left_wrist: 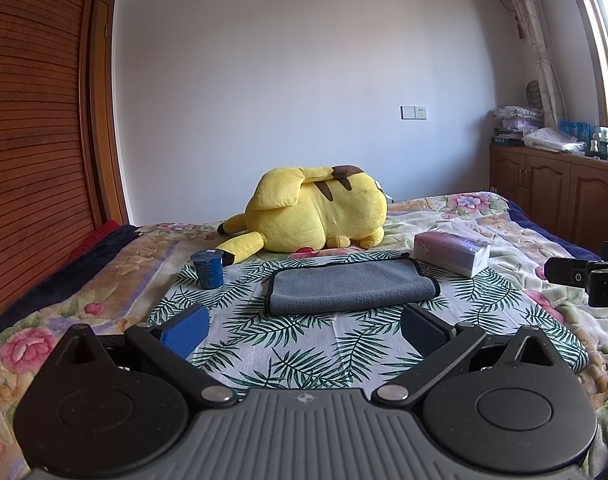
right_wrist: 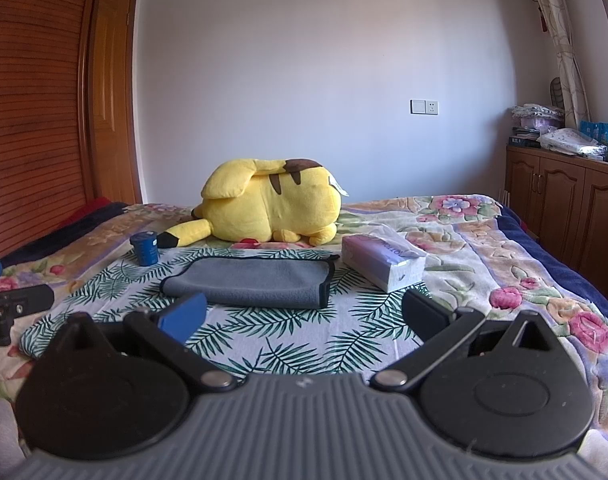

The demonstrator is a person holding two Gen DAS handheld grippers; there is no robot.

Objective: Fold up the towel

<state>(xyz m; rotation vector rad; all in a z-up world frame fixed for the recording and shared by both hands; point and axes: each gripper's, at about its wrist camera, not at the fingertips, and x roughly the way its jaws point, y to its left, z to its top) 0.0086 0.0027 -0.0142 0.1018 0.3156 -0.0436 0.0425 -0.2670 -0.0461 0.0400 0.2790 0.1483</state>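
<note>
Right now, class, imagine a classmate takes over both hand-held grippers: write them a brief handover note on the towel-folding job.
Left hand-held gripper: open, empty, hovering short of the towel.
Right hand-held gripper: open, empty, likewise hovering.
The grey microfibre towel with black edging lies on the palm-leaf print cloth, between the small blue cup and the pale purple tissue pack, in front of the yellow plush toy.
Done: the towel appears folded once.
Left: any further fold, if wanted; I cannot tell whether one is needed.

Matt, napped grey microfibre towel w/ black hem (left_wrist: 350,288) on smooth leaf-print cotton sheet (left_wrist: 304,344); behind towel, fuzzy yellow plush toy (left_wrist: 316,212).
</note>
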